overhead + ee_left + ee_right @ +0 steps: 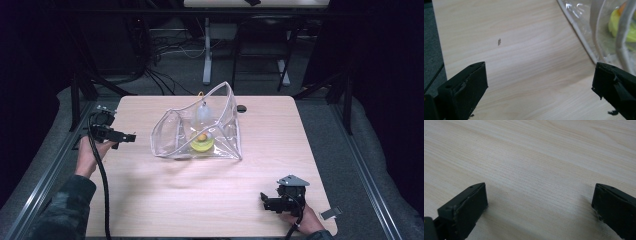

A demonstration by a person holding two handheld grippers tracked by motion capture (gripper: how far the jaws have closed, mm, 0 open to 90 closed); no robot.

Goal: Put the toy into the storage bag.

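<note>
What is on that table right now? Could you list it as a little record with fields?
surface: pale wooden table
main item: clear plastic pouch, open, near the table's middle
inside it: yellow object and a small clear bottle
left gripper: open, holding nothing, beside the pouch
right gripper: open, holding nothing, near the front edge

Left claw (131, 136) and right claw (263, 199) both gape wide.

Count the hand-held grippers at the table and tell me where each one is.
2. The left hand-held gripper is at the table's left edge, beside the clear bag. The right hand-held gripper is near the front right corner.
</note>
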